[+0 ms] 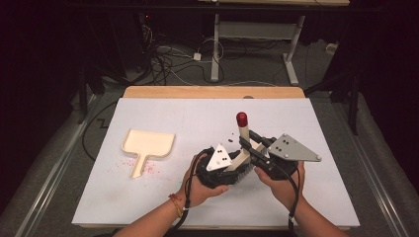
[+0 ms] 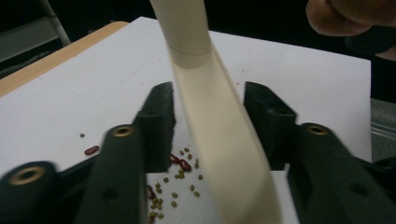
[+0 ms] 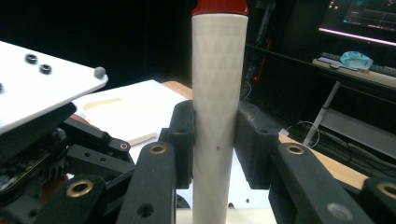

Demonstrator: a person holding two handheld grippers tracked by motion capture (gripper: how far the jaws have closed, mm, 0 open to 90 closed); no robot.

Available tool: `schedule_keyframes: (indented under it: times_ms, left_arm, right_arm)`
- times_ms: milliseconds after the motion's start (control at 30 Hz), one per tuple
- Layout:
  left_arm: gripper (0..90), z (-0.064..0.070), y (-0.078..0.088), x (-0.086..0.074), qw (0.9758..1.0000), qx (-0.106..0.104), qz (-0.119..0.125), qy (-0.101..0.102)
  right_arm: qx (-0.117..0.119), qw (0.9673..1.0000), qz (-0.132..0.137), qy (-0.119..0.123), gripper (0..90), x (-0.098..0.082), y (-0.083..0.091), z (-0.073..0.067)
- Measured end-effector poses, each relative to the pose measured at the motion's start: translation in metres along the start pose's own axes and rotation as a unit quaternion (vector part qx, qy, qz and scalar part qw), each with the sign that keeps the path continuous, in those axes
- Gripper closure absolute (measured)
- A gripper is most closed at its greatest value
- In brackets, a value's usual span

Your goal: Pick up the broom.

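A brush with a cream handle [image 1: 243, 132] and a red cap [image 1: 241, 118] stands tilted near the middle of the white table [image 1: 163, 111], its dark bristles down. My right gripper [image 1: 248, 140] is shut on the handle [image 3: 215, 93], with both pads of the right gripper [image 3: 215, 140] pressed to its sides below the red cap [image 3: 219, 6]. My left gripper [image 1: 237, 169] comes in from the left at the brush's lower part. In the left gripper view the left gripper [image 2: 210, 116] has the cream neck [image 2: 219, 135] between its jaws, with thin gaps on both sides.
A cream dustpan [image 1: 148, 144] lies at the left of the table, with red specks [image 1: 129, 161] by its handle. Small red and green beans [image 2: 180, 164] lie scattered on the table under the brush. A wooden strip [image 1: 212, 92] runs along the far edge.
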State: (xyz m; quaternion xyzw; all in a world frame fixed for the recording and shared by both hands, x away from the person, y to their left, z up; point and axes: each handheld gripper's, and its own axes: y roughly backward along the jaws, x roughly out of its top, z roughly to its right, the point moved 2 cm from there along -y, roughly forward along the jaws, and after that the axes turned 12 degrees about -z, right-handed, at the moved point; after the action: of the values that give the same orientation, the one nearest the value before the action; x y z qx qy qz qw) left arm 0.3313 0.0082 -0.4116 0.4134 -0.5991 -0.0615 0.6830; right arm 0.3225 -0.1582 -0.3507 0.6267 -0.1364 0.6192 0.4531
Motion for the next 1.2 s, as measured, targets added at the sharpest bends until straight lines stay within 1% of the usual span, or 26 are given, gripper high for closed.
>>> schedule_keyframes:
  times_ms: [67,167,300,333,367,400,467,500,533,567,600,667,700,733,767,800,867,900,933,967,1000,1067,1100,1133,1167,1200]
  left_arm:
    - [60.9,-0.003,0.001,-0.001,1.0,-0.002,-0.007,-0.001]
    - [63.4,-0.006,0.006,-0.003,0.9999,-0.001,-0.014,-0.007]
    - [65.6,-0.014,0.015,-0.005,0.9994,-0.022,-0.021,-0.015]
    - [65.7,-0.015,0.018,-0.006,0.9991,-0.023,-0.026,-0.023]
    - [65.8,-0.015,0.022,-0.007,0.9983,-0.025,-0.037,-0.038]
    - [65.8,-0.015,0.022,-0.007,0.9983,-0.025,-0.037,-0.038]
    - [65.8,-0.014,0.024,-0.01,0.9971,-0.03,-0.048,-0.051]
    - [65.8,-0.014,0.026,-0.012,0.9963,-0.034,-0.053,-0.058]
    - [65.8,-0.014,0.027,-0.014,0.9957,-0.04,-0.056,-0.061]
    - [65.8,-0.014,0.028,-0.016,0.9952,-0.046,-0.058,-0.065]
    - [65.8,-0.015,0.03,-0.018,0.9946,-0.049,-0.061,-0.069]
    - [65.8,-0.016,0.033,-0.021,0.9931,-0.054,-0.067,-0.08]
    - [65.8,-0.016,0.034,-0.023,0.9924,-0.058,-0.069,-0.084]
    - [65.8,-0.016,0.036,-0.024,0.9912,-0.064,-0.072,-0.091]
    - [65.8,-0.016,0.038,-0.026,0.9902,-0.068,-0.074,-0.097]
    - [65.8,-0.015,0.039,-0.027,0.9891,-0.075,-0.076,-0.101]
    - [65.8,-0.014,0.042,-0.03,0.9863,-0.088,-0.08,-0.114]
    - [65.7,-0.013,0.042,-0.031,0.9851,-0.094,-0.082,-0.118]
    - [65.7,-0.012,0.043,-0.032,0.9839,-0.099,-0.083,-0.123]
    - [65.7,-0.01,0.042,-0.033,0.9825,-0.106,-0.085,-0.128]
    - [65.7,-0.009,0.042,-0.033,0.9807,-0.112,-0.087,-0.134]
    - [65.7,-0.006,0.041,-0.034,0.9767,-0.125,-0.093,-0.148]
    - [65.7,-0.005,0.04,-0.034,0.9756,-0.127,-0.096,-0.151]
    - [65.7,-0.004,0.039,-0.034,0.9747,-0.13,-0.097,-0.154]
    - [65.7,-0.003,0.038,-0.034,0.9741,-0.132,-0.099,-0.155]
    - [65.6,-0.003,0.037,-0.034,0.9737,-0.131,-0.1,-0.157]
  right_arm:
    - [0.003,1.0,-0.002,0.001,70.3,0.0,0.002,0.0]
    - [0.012,0.9999,-0.002,-0.004,69.9,0.0,0.005,0.001]
    - [0.031,0.9995,0.004,0.0,69.1,0.0,0.008,0.002]
    - [0.035,0.9994,0.006,0.005,68.3,0.0,0.009,0.002]
    - [0.051,0.9986,0.006,0.017,66.2,-0.001,0.011,0.003]
    - [0.051,0.9986,0.006,0.017,66.2,-0.001,0.011,0.003]
    - [0.082,0.9959,0.002,0.039,60.1,-0.002,0.014,0.005]
    - [0.103,0.9932,-0.006,0.055,57.7,-0.003,0.014,0.006]
    - [0.103,0.9932,-0.006,0.055,57.7,-0.003,0.014,0.006]
    - [0.131,0.9864,-0.027,0.095,55.6,-0.007,0.014,0.007]
    - [0.14,0.9828,-0.038,0.114,53.3,-0.01,0.013,0.008]
    - [0.154,0.9763,-0.071,0.135,49.9,-0.018,0.008,0.012]
    - [0.174,0.9717,-0.082,0.137,49.0,-0.022,0.006,0.014]
    - [0.198,0.9656,-0.096,0.138,47.8,-0.026,0.003,0.017]
    - [0.213,0.9599,-0.112,0.144,45.5,-0.029,0.0,0.018]
    - [0.228,0.9526,-0.128,0.155,44.6,-0.033,-0.004,0.019]
    - [0.248,0.9388,-0.161,0.177,43.5,-0.041,-0.011,0.017]
    - [0.259,0.9317,-0.17,0.19,42.9,-0.046,-0.014,0.015]
    - [0.263,0.9269,-0.178,0.199,43.7,-0.05,-0.017,0.012]
    - [0.263,0.9269,-0.178,0.199,43.7,-0.05,-0.017,0.012]
    - [0.268,0.9227,-0.186,0.205,44.0,-0.054,-0.021,0.01]
    - [0.289,0.9109,-0.203,0.214,46.2,-0.061,-0.029,0.003]
    - [0.289,0.9109,-0.203,0.214,46.2,-0.061,-0.029,0.003]
    - [0.312,0.9013,-0.208,0.217,51.3,-0.062,-0.034,-0.002]
    - [0.312,0.9013,-0.208,0.217,51.3,-0.062,-0.034,-0.002]
    - [0.319,0.8994,-0.208,0.214,55.5,-0.063,-0.035,-0.006]
